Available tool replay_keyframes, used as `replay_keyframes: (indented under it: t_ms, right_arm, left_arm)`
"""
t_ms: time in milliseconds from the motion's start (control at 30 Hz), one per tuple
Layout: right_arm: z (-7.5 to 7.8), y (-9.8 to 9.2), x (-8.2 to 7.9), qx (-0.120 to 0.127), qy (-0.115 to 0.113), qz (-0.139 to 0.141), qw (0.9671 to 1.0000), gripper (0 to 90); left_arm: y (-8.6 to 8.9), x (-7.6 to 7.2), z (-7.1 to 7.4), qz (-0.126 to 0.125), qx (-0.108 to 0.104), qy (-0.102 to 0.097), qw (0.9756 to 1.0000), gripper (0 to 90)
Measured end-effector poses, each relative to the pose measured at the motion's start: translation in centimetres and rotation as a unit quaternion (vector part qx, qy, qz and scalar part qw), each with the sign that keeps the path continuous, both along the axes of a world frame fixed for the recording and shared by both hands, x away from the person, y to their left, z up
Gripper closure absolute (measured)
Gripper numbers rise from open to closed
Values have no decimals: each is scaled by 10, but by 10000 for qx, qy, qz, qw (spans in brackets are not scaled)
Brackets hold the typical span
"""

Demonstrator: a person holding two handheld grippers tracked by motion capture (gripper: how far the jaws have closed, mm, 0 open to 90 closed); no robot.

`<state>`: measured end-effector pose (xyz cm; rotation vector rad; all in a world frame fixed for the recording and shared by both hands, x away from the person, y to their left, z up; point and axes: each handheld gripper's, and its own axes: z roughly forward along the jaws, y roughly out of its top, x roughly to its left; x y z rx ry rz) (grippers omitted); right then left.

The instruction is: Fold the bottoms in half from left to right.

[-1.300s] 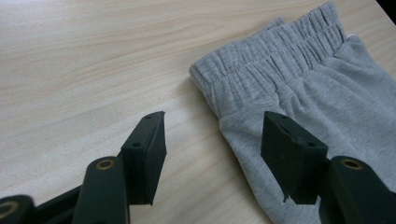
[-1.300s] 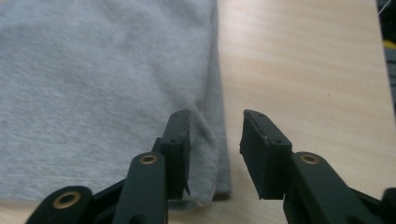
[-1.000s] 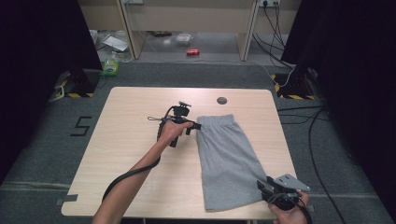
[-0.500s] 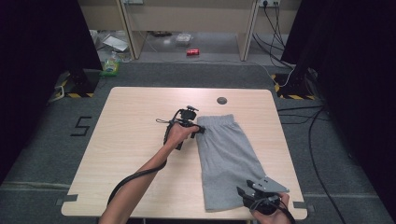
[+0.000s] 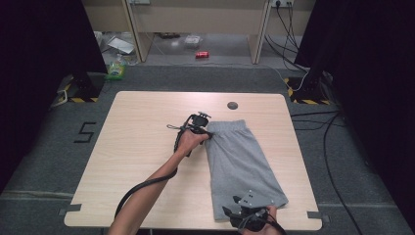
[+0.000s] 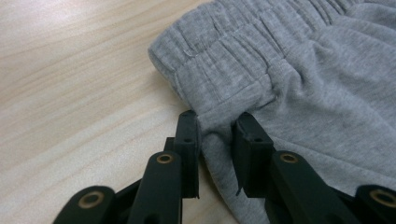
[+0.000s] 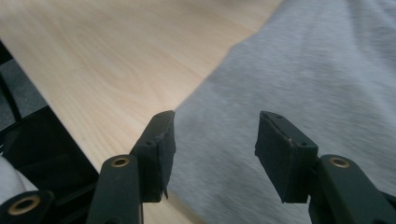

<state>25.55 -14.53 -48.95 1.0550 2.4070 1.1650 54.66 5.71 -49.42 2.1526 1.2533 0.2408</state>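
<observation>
The waistband corner of the grey shorts [image 6: 289, 88] is pinched by the closing left tool [image 6: 217, 140]; the hem should be gripped squarely by the wide-open, widening right tool [image 7: 212, 140].

Pale wooden bench [image 5: 147, 147] with rounded corners, standing on grey carpet [image 5: 58, 161]. Round dark cable hole [image 5: 233, 105] near the far edge, right of centre. White "5" marking [image 5: 84, 132] on the floor off the left edge. Beyond the far edge: green bottle [image 5: 116, 70], red can [image 5: 201, 55], crumpled papers [image 5: 120, 45] under light desks [image 5: 195, 19]. Black cables [image 5: 318, 122] trailing off the right edge. Yellow-black hazard tape [image 5: 301, 101] past both far corners.
</observation>
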Motion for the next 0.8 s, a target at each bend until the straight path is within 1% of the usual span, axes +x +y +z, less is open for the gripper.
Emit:
replay_keyframes:
  t_ms: [167,233,300,400,433,500,600,667,700,733,800]
  right_arm:
    - [-6,20,-2,-107,66,345,9993,458]
    - [-9,28,-2,-117,91,410,9991,453]
    - [-12,33,-1,-250,84,465,9986,443]
    - [-19,38,0,-437,135,472,9978,440]
    - [-21,38,0,-495,85,491,9975,448]
    - [-21,39,-1,-595,-45,532,9968,501]
    - [-21,39,-1,-647,-92,504,9966,674]
    - [-20,39,1,-711,-144,515,9960,771]
    - [-20,38,2,-737,-169,505,9959,790]
    - [-20,39,3,-708,-141,518,9960,799]
    - [-20,40,4,-589,-101,517,9969,808]
  left_arm:
    - [0,2,0,-48,50,-6,10000,735]
    - [0,1,0,-57,68,-20,10000,735]
    - [0,1,0,-70,77,-25,9999,735]
    - [0,2,0,-84,81,-20,9999,735]
    - [0,2,1,-94,92,-21,9999,735]
    - [0,2,0,-96,105,-41,9999,735]
    - [-1,2,1,-124,151,-56,9998,736]
    - [0,3,1,-144,165,-42,9998,744]
    - [0,3,1,-156,163,-38,9997,753]
    - [1,4,1,-175,167,-42,9997,759]
    - [4,4,1,-214,198,-62,9996,767]
